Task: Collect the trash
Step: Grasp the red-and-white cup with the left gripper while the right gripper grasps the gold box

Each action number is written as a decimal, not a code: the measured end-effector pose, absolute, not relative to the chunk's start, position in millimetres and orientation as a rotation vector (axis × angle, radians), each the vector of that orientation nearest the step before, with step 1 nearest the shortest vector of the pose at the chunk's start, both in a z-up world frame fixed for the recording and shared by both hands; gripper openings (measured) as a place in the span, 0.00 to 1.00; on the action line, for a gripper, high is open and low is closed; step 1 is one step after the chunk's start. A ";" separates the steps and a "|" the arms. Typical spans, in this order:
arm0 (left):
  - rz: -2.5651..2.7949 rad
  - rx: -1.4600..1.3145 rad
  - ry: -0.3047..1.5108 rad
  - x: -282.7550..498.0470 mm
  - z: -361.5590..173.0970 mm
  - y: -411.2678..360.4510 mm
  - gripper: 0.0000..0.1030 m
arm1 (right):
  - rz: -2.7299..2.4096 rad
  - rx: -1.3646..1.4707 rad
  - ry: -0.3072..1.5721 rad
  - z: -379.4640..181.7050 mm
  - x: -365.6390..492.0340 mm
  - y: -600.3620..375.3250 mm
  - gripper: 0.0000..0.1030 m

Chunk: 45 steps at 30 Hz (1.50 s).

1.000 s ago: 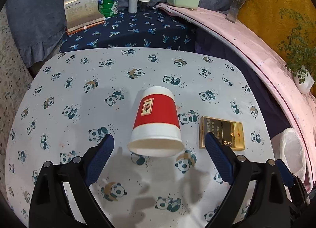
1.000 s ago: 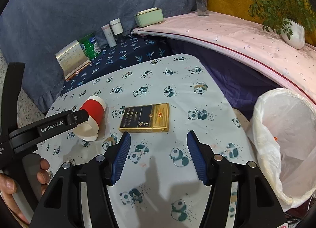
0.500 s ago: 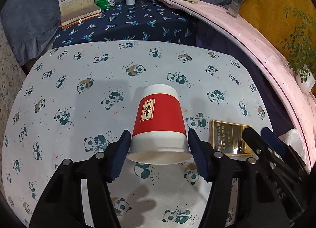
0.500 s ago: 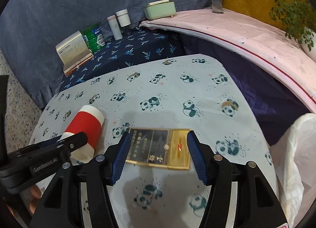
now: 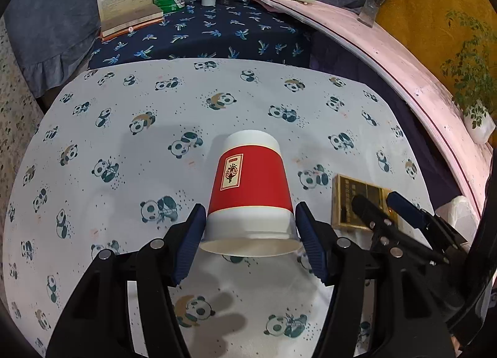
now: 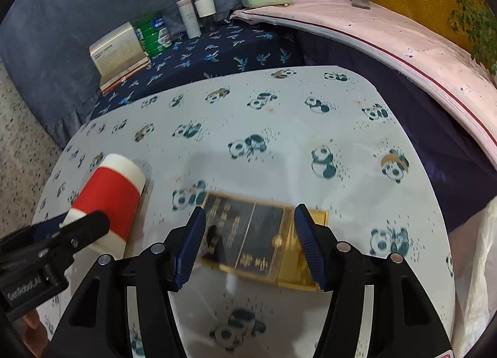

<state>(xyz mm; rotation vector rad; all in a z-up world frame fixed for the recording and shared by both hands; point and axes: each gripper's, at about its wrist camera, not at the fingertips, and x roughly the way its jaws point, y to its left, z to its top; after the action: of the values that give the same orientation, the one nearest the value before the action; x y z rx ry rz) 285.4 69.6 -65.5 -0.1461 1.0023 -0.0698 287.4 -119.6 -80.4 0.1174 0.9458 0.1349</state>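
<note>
Item one: a red-and-white paper cup (image 5: 251, 190) lying on its side on the desk under a panda-print cloth (image 5: 155, 140), long axis running straight away from the left hand-held gripper (image 5: 250, 246), open mouth toward the camera, closed base pointing off toward the far edge. The blue pads (image 5: 191, 243) of that gripper sit against the white band near the rim on either side, at a middling spread, so it reads as holding the cup. Item two: a flat black-and-gold rectangular box (image 6: 264, 240), lying just beside the cup on the desk, long axis crosswise to the right hand-held gripper (image 6: 250, 246). Its jaws stand at a similar middling width astride the box; the picture is blurred there, and whether the pads press on its ends cannot be told. Each piece lies directly ahead of its own gripper, the left nearer the cup, the right nearer the box. Container: a bin lined with a white plastic bag (image 6: 478, 280), off the desk's edge on the right gripper's side; its contents are not visible. Judgement: the lift and the carry to that bag come next.
</note>
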 end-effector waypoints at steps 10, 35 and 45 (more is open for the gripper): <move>-0.086 -0.145 1.000 253.3 -62.0 66.7 0.55 | 0.135 0.097 0.969 -78.3 239.1 -126.7 0.56; -0.036 -0.218 1.008 260.5 -64.9 100.0 0.55 | 0.239 0.186 0.971 -81.7 244.9 -104.4 0.55; -0.055 -0.212 1.006 268.3 -62.3 88.2 0.55 | 0.188 0.076 0.923 -69.1 265.6 -118.4 0.70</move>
<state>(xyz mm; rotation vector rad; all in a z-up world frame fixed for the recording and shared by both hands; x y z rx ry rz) 268.3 88.2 -62.3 -0.2120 1.0061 -0.0549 265.6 -118.4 -69.1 0.0758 0.9234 0.1877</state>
